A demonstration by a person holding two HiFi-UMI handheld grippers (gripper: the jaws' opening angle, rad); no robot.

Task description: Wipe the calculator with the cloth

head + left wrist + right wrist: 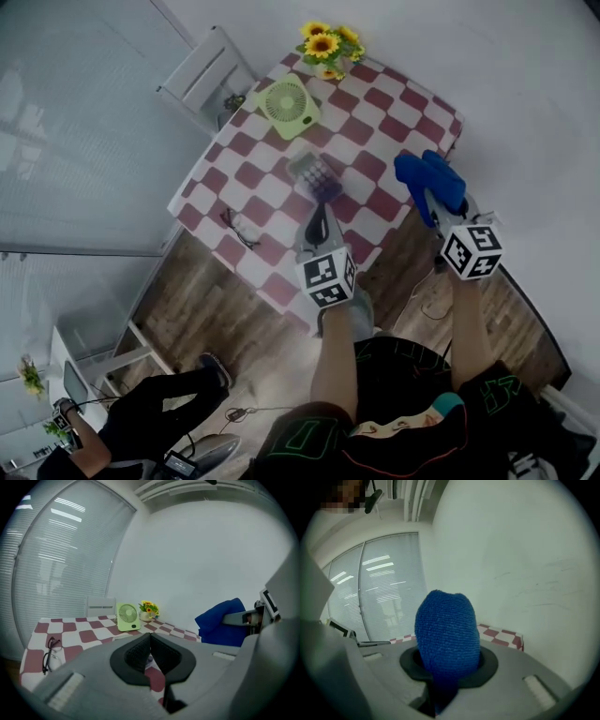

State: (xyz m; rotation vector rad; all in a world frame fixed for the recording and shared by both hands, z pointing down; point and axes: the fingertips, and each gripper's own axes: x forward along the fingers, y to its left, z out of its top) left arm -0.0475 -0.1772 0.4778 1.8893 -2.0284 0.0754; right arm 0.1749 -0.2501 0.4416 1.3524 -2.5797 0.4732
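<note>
The calculator (315, 175) lies keys-up near the middle of the red-and-white checked table (380, 111). My left gripper (320, 204) hovers just on the near side of it, and its pads (137, 652) meet at the tips with nothing clearly held. A pale sliver of what may be the calculator shows through the gap below the tips in the left gripper view. The blue cloth (429, 178) bulges out of my right gripper (436, 208), which is raised at the table's right edge. In the right gripper view the cloth (447, 630) fills the jaws of the right gripper (447, 663) and hides the table ahead.
A green desk fan (288, 103) and a pot of sunflowers (327, 45) stand at the far end. Glasses (239, 228) lie near the left front edge. A white chair (202, 75) stands beyond the table's left corner. Another person (159, 412) crouches on the floor at lower left.
</note>
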